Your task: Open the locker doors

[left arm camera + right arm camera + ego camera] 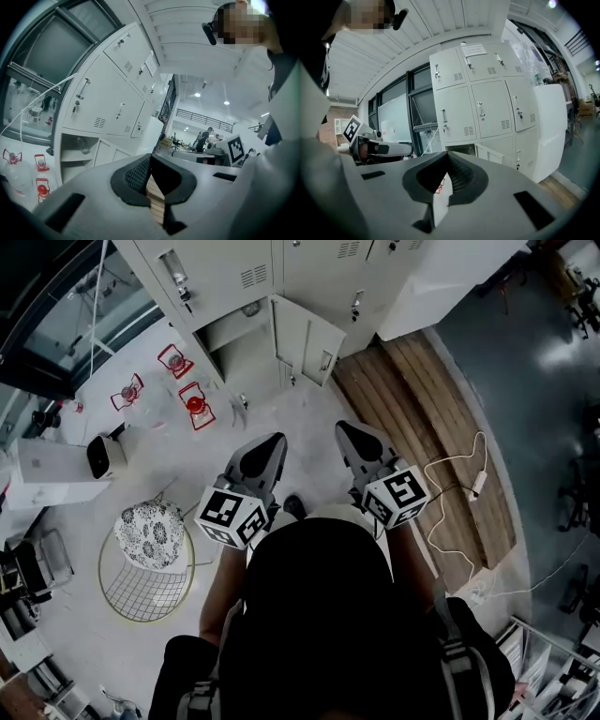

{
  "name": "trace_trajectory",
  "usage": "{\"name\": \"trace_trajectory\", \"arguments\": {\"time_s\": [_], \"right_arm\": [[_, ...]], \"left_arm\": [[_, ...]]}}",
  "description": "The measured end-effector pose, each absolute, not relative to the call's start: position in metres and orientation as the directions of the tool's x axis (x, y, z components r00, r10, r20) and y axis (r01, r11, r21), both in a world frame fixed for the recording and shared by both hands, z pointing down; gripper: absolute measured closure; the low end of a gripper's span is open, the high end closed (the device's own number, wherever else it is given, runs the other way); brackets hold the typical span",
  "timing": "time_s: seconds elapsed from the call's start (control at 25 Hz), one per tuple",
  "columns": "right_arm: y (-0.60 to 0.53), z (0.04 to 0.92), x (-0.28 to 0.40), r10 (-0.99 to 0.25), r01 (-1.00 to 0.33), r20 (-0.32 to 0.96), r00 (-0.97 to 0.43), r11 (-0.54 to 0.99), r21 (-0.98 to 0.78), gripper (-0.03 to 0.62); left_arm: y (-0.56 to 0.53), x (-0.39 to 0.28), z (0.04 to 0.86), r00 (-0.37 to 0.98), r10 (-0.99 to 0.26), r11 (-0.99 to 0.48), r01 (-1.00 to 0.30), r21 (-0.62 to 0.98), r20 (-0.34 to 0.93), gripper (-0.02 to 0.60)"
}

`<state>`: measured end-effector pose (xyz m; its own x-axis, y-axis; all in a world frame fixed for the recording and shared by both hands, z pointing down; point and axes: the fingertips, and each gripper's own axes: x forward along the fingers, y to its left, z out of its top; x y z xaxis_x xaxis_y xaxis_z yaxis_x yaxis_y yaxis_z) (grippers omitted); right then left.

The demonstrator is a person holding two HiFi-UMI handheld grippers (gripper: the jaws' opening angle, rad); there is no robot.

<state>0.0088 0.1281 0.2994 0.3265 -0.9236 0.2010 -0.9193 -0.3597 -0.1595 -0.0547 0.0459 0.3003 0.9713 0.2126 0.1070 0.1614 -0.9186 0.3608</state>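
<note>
Overall, we counted two hand-held grippers, left [273,442] and right [348,431], both closed and empty; one locker door [314,345] stood open.

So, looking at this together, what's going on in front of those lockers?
A person stands facing a bank of pale grey metal lockers with a two-jaw gripper in each hand. The left gripper and the right gripper are both shut and empty, held in the air short of the lockers and touching none of them. One bottom-row locker door stands open. The other doors in view are closed.
</note>
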Motion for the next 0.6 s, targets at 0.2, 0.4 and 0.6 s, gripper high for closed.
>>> {"name": "trace_trajectory", "arguments": {"time_s": [0.2,0.4,0.6], "right_arm": [[0.136,0.284,0.004,-0.931,-0.927,0.178,0.318,-0.345,-0.148,0.589],[0.143,0.285,0.0,-0.93,-0.926,0.182,0.318,-0.346,-0.152,0.589],[0.151,0.288,-0.005,-0.933,-0.926,0.182,0.311,-0.341,-0.164,0.589]], "left_arm": [[0.053,-0.06,0.294,0.976,0.189,-0.924,0.14,0.355,0.107,0.563],[0.058,-0.065,0.296,0.978,0.178,-0.926,0.129,0.355,0.109,0.563],[0.064,-0.069,0.299,0.978,0.17,-0.927,0.118,0.357,0.117,0.563]]}}
